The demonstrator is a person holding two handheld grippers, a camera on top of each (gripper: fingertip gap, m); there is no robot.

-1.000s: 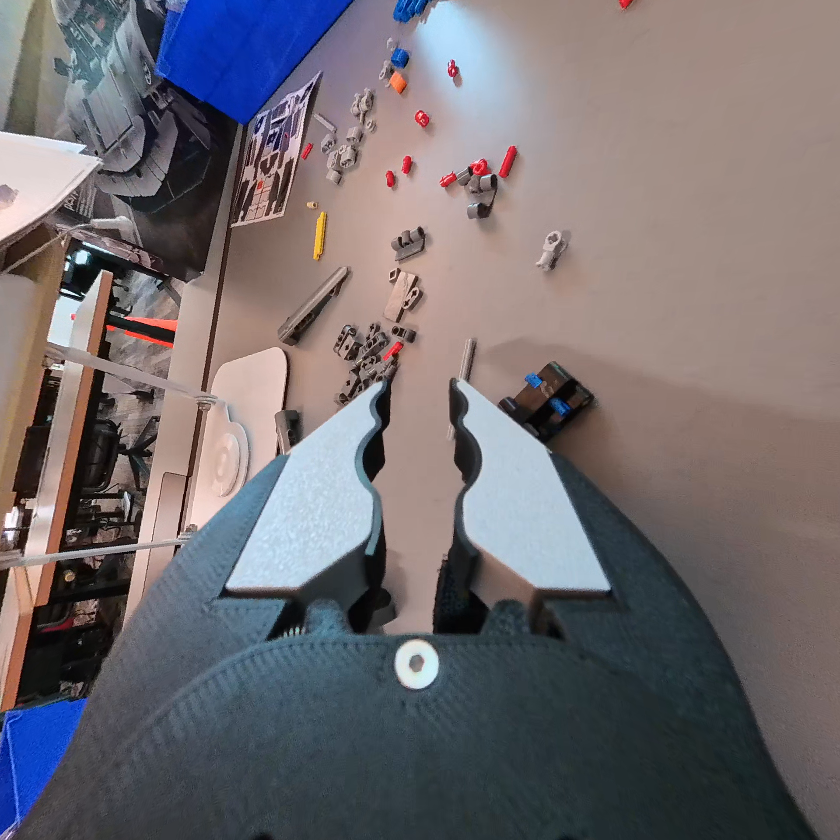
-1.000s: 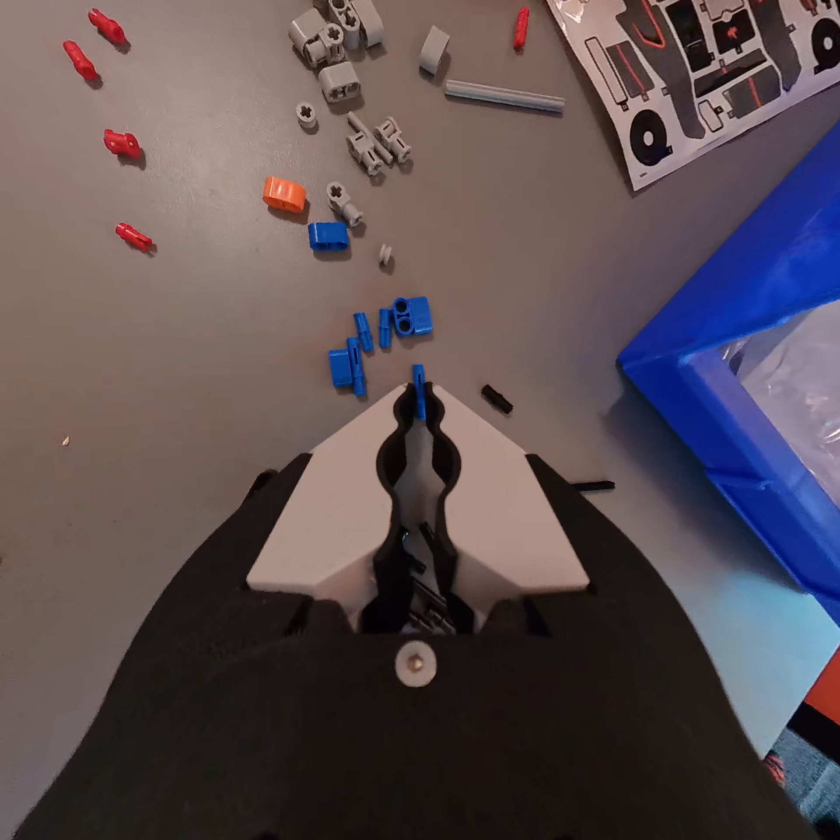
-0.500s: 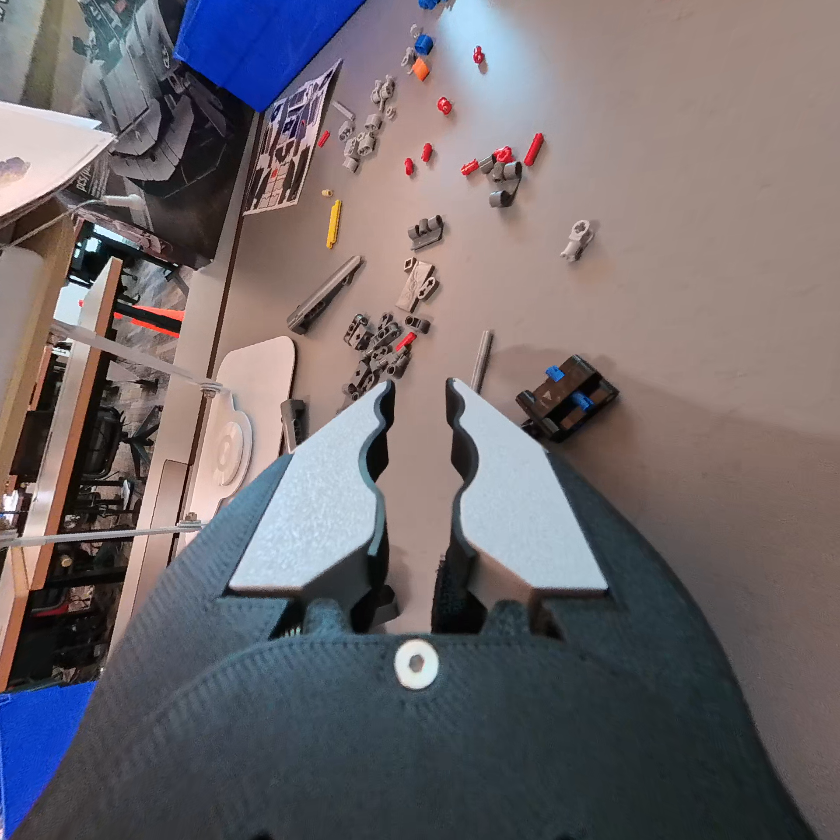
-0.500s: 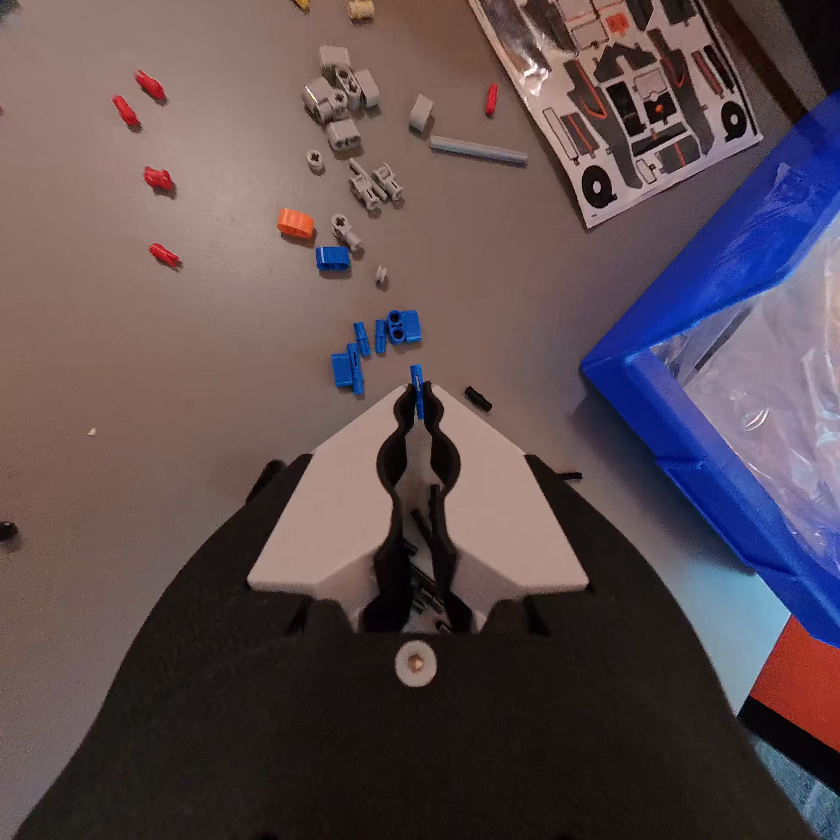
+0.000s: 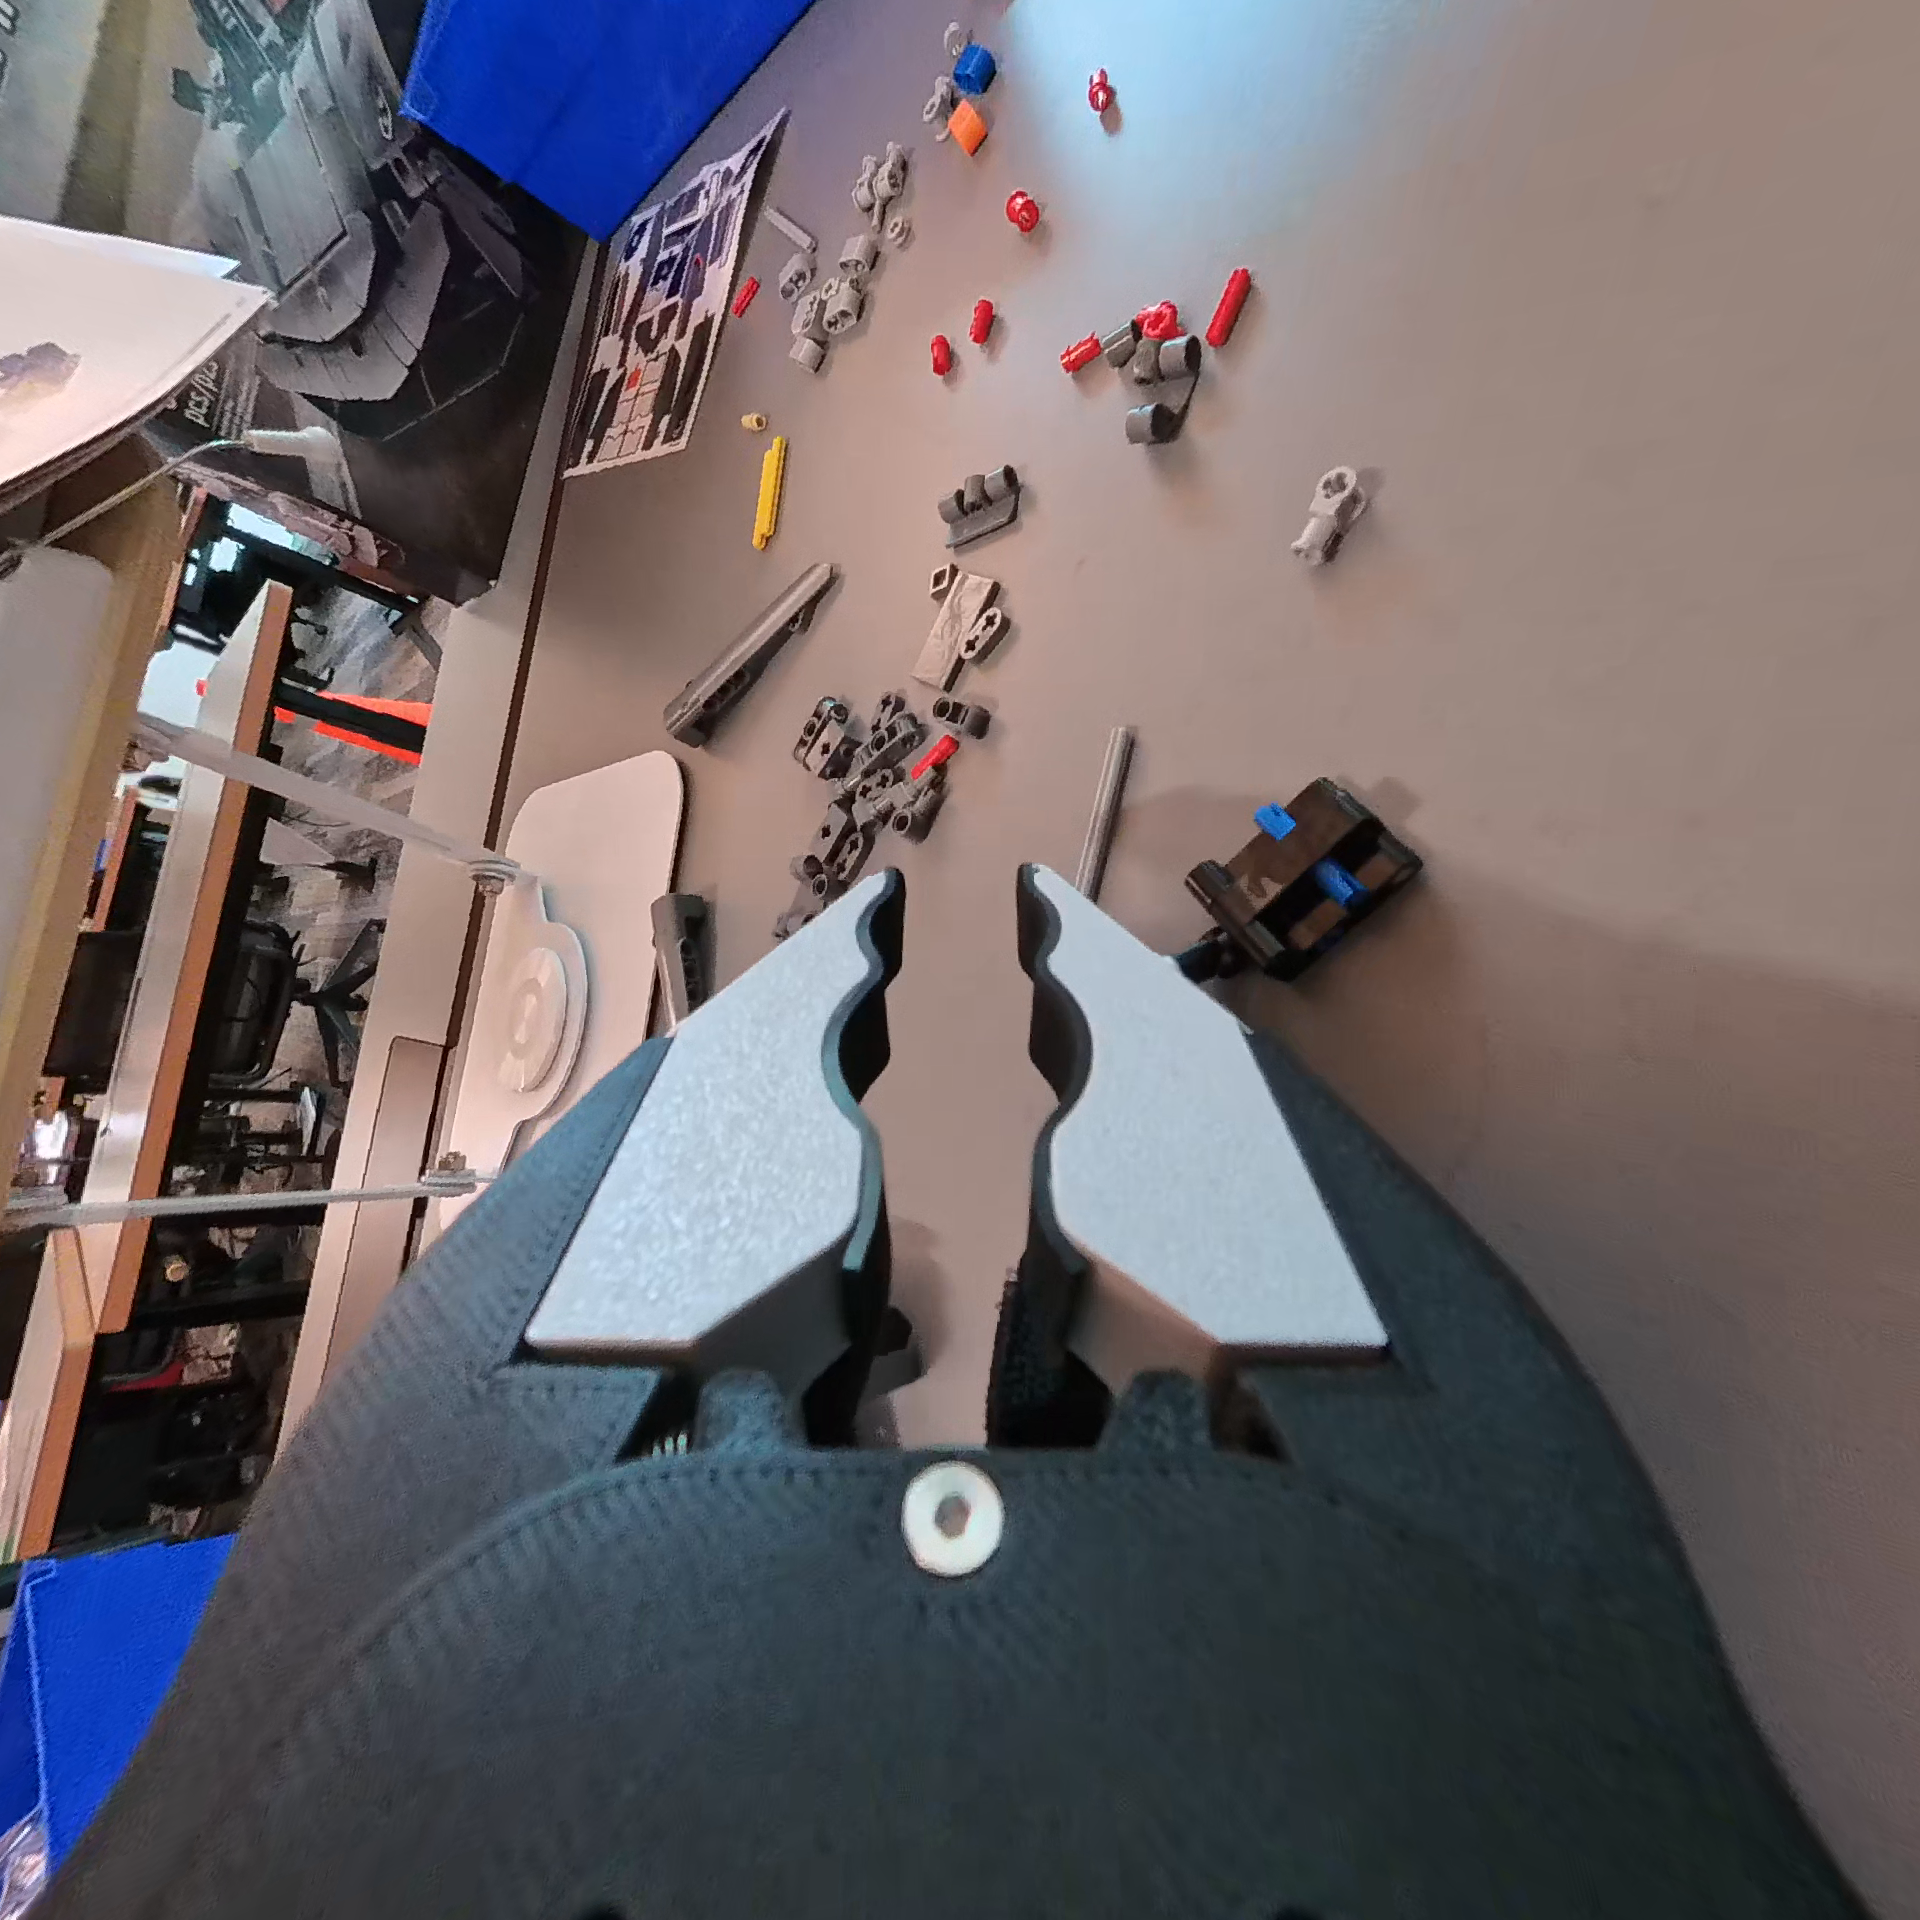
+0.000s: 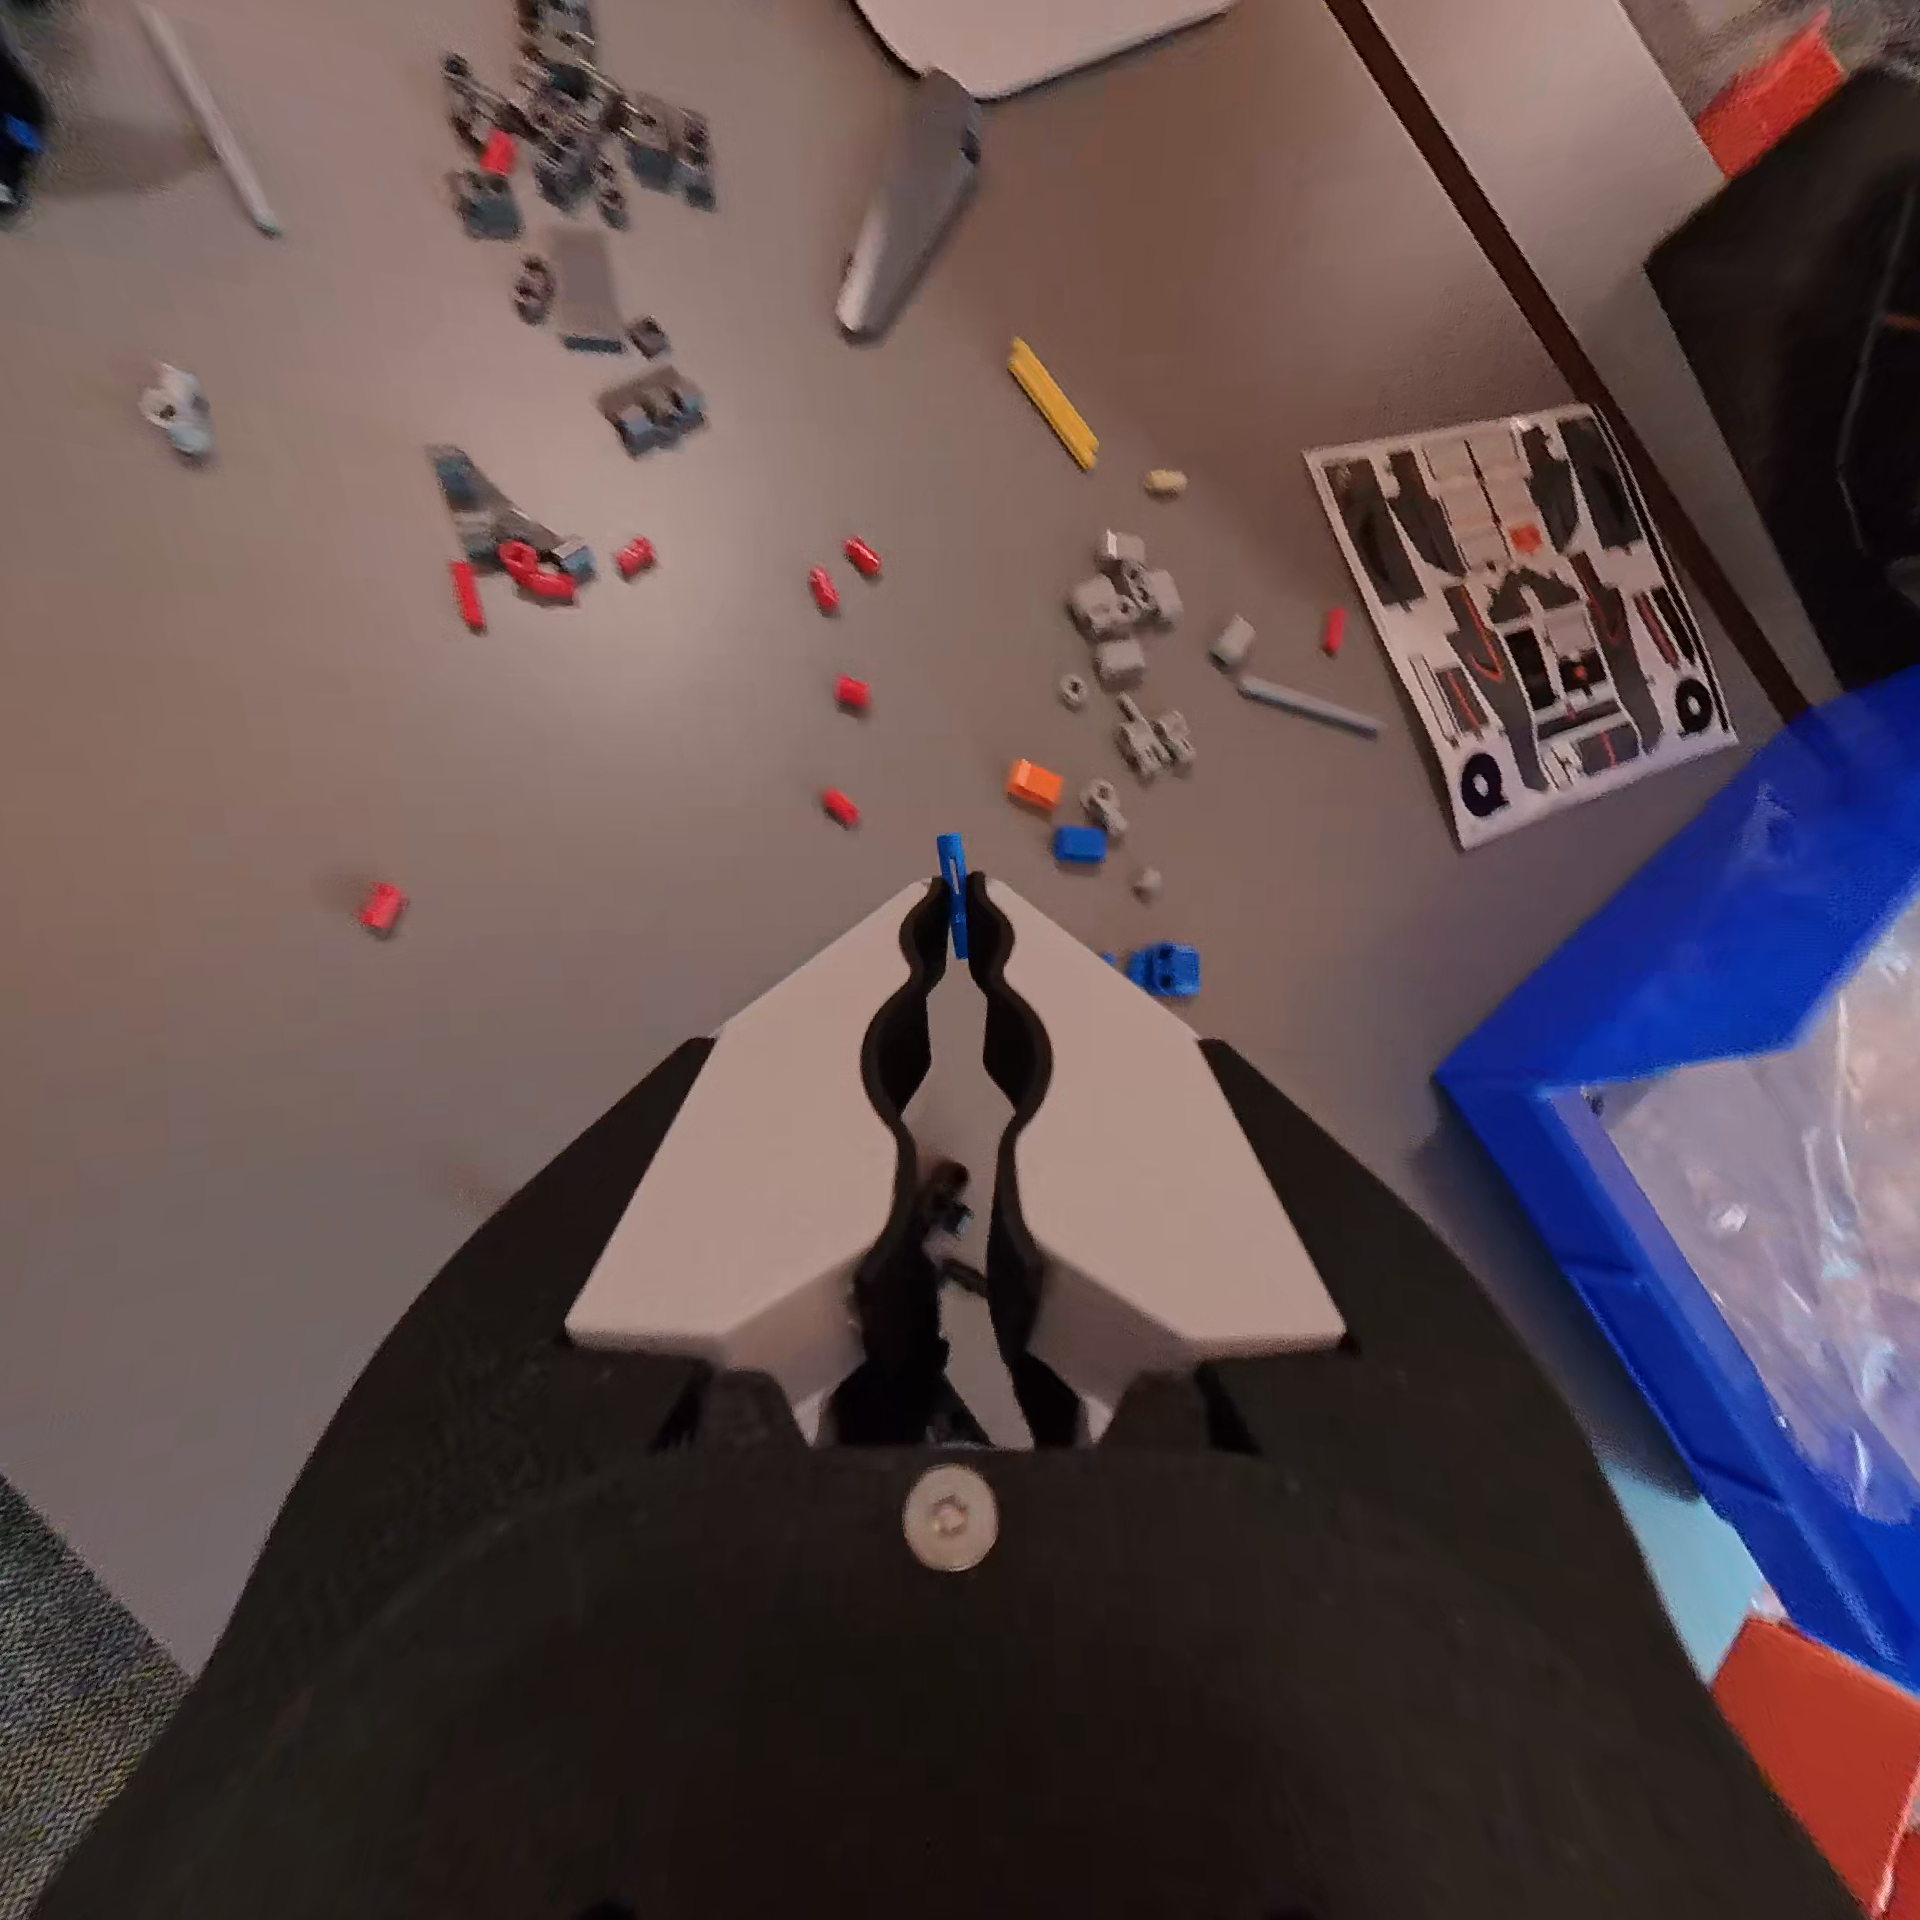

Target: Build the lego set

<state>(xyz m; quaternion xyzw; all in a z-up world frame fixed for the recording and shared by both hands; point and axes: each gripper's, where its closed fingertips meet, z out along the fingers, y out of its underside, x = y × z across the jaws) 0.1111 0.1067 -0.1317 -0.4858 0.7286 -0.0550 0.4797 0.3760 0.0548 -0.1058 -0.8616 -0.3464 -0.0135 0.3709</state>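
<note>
The right tool pinches a small blue plastic pin, its long axis pointing out past the fingertips. The left tool stands open and empty above the grey counter, the black block with blue pins just to its right.

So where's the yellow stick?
In the left wrist view the yellow stick lies on the table, left of centre, between the sticker sheet and a dark grey clip piece, just above the long grey beam.

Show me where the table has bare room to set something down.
Bare table lies left of the right gripper, below the lone red pin. Crowded: the grey connector cluster beside the sticker sheet, and the dark-grey pile beyond.
</note>
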